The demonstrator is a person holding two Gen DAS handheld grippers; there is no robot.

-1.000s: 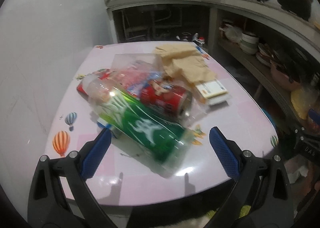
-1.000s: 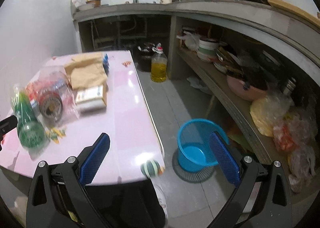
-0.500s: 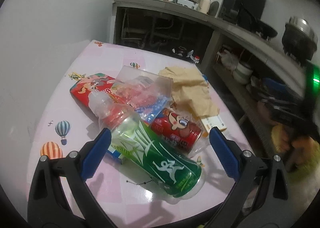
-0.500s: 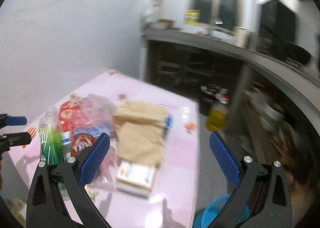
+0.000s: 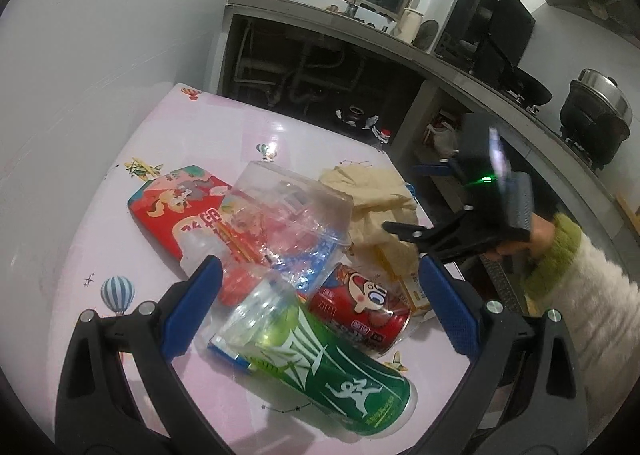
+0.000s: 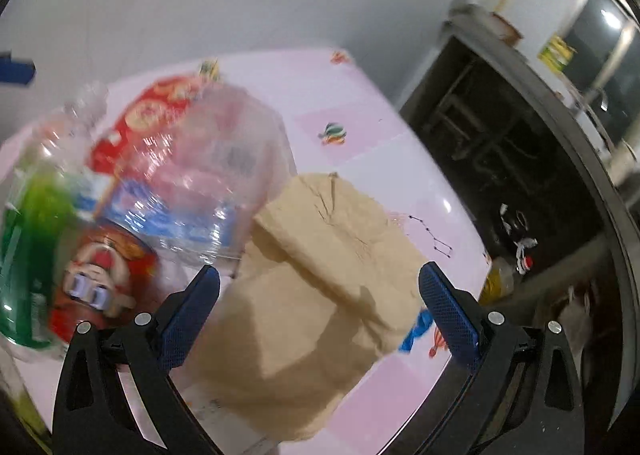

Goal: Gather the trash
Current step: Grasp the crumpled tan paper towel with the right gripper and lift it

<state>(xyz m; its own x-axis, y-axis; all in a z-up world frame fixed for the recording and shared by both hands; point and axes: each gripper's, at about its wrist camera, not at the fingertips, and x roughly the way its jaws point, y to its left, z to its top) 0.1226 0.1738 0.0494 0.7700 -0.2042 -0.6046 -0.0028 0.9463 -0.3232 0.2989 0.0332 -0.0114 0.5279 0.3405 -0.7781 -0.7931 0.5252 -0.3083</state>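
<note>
1. Left gripper (image 5: 320, 309) – fingers wide apart, empty, over the green-labelled clear plastic bottle (image 5: 320, 359) at lower centre of the pink table (image 5: 224, 135).
2. Right gripper (image 6: 319, 313) – fingers spread, empty, above the crumpled beige paper bag (image 6: 320, 287) at frame centre.

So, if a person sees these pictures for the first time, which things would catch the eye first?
Probably the heap of trash on the pink table: a green bottle lying at the near edge, with a red can just behind it. Behind the can lies a crumpled brown paper bag, and the open right hand-held gripper hovers over it.
</note>
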